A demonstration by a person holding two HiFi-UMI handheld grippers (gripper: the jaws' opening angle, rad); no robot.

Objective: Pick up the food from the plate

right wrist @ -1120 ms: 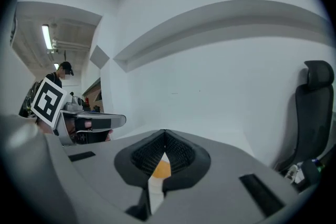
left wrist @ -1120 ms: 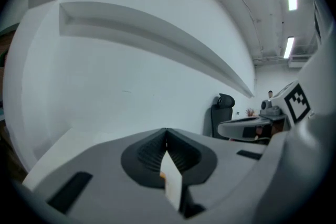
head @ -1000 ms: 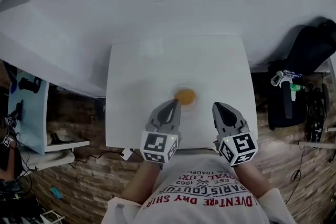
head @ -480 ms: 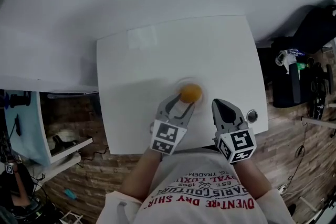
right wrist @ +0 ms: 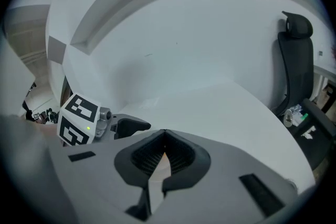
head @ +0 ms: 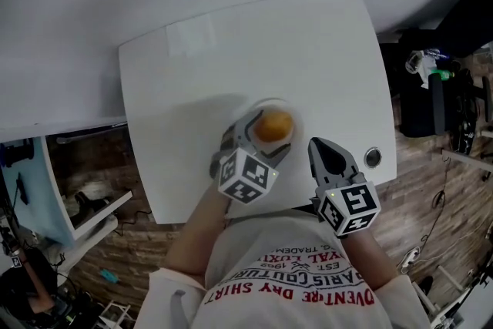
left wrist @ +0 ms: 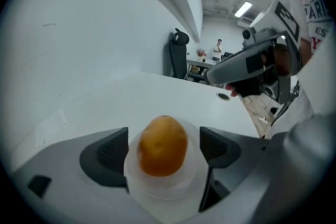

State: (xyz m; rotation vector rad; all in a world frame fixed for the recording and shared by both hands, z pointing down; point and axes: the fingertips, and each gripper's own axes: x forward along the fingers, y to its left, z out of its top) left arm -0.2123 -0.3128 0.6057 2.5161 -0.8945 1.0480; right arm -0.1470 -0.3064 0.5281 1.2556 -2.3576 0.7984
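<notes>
An orange, egg-shaped piece of food (head: pixel 274 125) (left wrist: pixel 163 145) sits on a small white plate (head: pixel 290 109) (left wrist: pixel 157 190) near the front of the white table (head: pixel 231 58). My left gripper (head: pixel 262 136) (left wrist: pixel 164 150) reaches down over the plate. Its jaws have just been opening and now stand wide, one dark pad (left wrist: pixel 112 151) on each side of the food, with a gap to each. My right gripper (head: pixel 330 156) (right wrist: pixel 165 135) hovers just right of the plate, shut and empty.
A round grommet hole (head: pixel 372 158) lies in the table near the right edge. Black bags and bottles (head: pixel 431 88) sit on the floor to the right, a shelf unit (head: pixel 46 166) to the left. A black office chair (right wrist: pixel 296 55) stands past the table.
The left gripper has come forward and down over the plate, and its jaws have gone from shut to wide around the food. The right gripper sank a little and stayed shut.
</notes>
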